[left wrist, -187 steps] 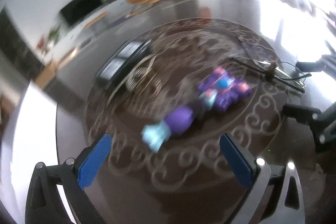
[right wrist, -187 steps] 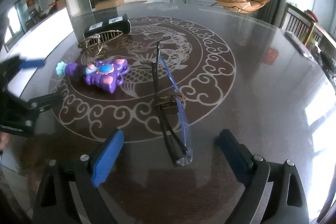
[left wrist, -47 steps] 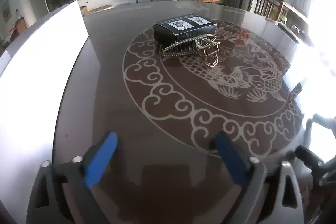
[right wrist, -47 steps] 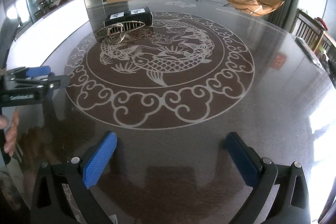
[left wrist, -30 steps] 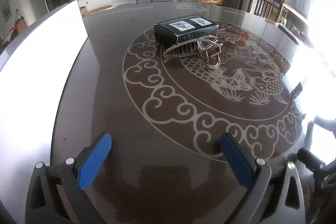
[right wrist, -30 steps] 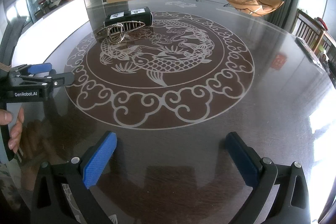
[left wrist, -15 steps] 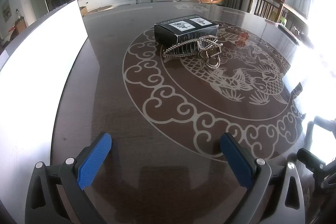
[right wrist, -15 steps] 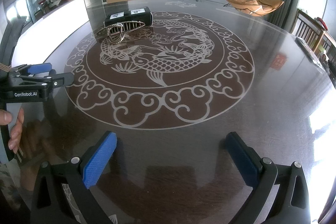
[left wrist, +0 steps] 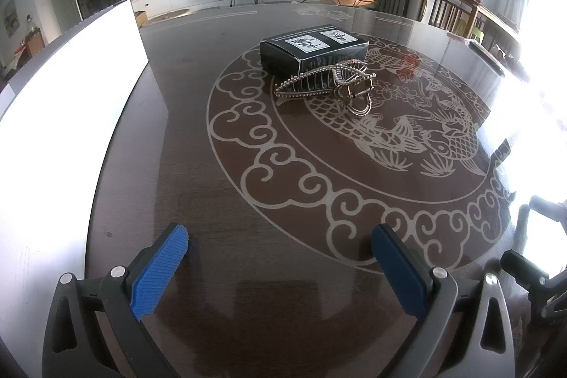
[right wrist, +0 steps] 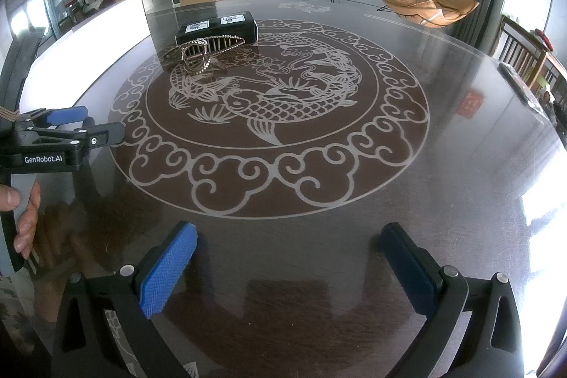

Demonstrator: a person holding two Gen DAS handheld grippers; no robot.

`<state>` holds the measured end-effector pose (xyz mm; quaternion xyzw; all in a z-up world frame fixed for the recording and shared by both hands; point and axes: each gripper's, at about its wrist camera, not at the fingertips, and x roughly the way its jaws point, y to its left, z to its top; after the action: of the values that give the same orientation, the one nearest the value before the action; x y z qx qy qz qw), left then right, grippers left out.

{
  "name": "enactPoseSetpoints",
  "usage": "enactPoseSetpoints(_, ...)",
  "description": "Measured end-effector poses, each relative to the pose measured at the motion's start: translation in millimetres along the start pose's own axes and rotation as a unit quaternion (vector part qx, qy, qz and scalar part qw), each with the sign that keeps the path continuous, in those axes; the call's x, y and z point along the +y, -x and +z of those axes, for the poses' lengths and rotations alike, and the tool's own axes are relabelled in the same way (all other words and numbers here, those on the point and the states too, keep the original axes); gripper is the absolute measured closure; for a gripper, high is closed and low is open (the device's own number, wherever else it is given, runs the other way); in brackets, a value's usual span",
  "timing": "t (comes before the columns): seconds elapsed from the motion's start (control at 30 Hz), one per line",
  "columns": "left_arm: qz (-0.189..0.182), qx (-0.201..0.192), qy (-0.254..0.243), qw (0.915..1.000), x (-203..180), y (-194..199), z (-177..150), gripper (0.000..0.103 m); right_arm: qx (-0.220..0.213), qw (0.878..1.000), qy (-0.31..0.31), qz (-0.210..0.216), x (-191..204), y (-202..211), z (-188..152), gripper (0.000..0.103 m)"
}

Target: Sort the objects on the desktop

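A black box [left wrist: 314,48] with white labels lies on the far part of the dark round table [left wrist: 219,201]; it also shows in the right wrist view [right wrist: 217,28]. A metal hair claw clip [left wrist: 327,84] lies just in front of the box, touching or nearly touching it, and shows in the right wrist view too [right wrist: 202,50]. My left gripper [left wrist: 280,236] is open and empty over the near table edge. My right gripper [right wrist: 288,236] is open and empty, low over the near table. The left gripper [right wrist: 83,123] appears at the left of the right wrist view.
The table carries a pale fish-and-cloud inlay [right wrist: 269,105]. A bright white panel [left wrist: 63,87] runs along the table's left side. Chairs [left wrist: 450,6] stand at the far right. The right gripper's tip [left wrist: 531,257] shows at the lower right of the left wrist view.
Nothing has moved over the last second. About six seconds ago a purple toy and glasses lay on the table; they are out of view now.
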<state>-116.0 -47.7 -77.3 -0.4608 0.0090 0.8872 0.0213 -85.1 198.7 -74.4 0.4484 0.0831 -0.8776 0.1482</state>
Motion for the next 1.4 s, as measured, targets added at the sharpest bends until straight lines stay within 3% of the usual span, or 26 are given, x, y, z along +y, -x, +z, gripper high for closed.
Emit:
enactPoseSetpoints(0.43, 0.0, 0.0, 0.0, 1.0, 0, 0, 0, 0.0, -0.001, 1.0, -0.001, 0.0, -1, 0, 0, 0.0)
enactPoseSetpoints(0.57, 0.001, 0.0, 0.0, 1.0, 0, 0, 0, 0.0, 0.021, 1.0, 0.004, 0.007, 1, -19, 27, 0.0)
enactPoseSetpoints(0.63, 0.0, 0.0, 0.0, 1.0, 1, 0, 1, 0.0, 0.026, 0.999, -0.007, 0.039, 1, -33, 54, 0.0)
enactPoseSetpoints(0.83, 0.001, 0.0, 0.001, 1.0, 1, 1, 1, 0.0, 0.015, 0.993, -0.007, 0.115, 43, -75, 127, 0.013)
enactPoseSetpoints(0.93, 0.001, 0.0, 0.001, 1.0, 1, 1, 1, 0.0, 0.014, 0.994, 0.023, 0.109, 76, -89, 148, 0.021)
enactPoseSetpoints(1.0, 0.001, 0.0, 0.001, 1.0, 1, 1, 1, 0.0, 0.006, 0.995, 0.04, 0.095, 91, -96, 155, 0.031)
enactPoseSetpoints(1.03, 0.001, 0.0, 0.001, 1.0, 1, 1, 1, 0.0, 0.006, 0.995, 0.044, 0.089, 93, -99, 157, 0.044)
enactPoseSetpoints(1.07, 0.001, 0.0, 0.001, 1.0, 1, 1, 1, 0.0, -0.001, 0.995, 0.046, 0.084, 94, -99, 158, 0.065)
enactPoseSetpoints(1.1, 0.001, 0.0, 0.001, 1.0, 1, 0, 1, 0.0, -0.002, 0.995, 0.042, 0.091, 90, -98, 157, 0.071)
enactPoseSetpoints(1.27, 0.001, 0.0, 0.001, 1.0, 1, 0, 1, 0.0, -0.023, 0.994, 0.054, 0.09, 62, -74, 133, 0.071)
enactPoseSetpoints(1.4, 0.002, 0.0, 0.001, 1.0, 1, 0, 1, 0.0, -0.02, 0.997, 0.062, 0.051, 23, -44, 85, 0.07)
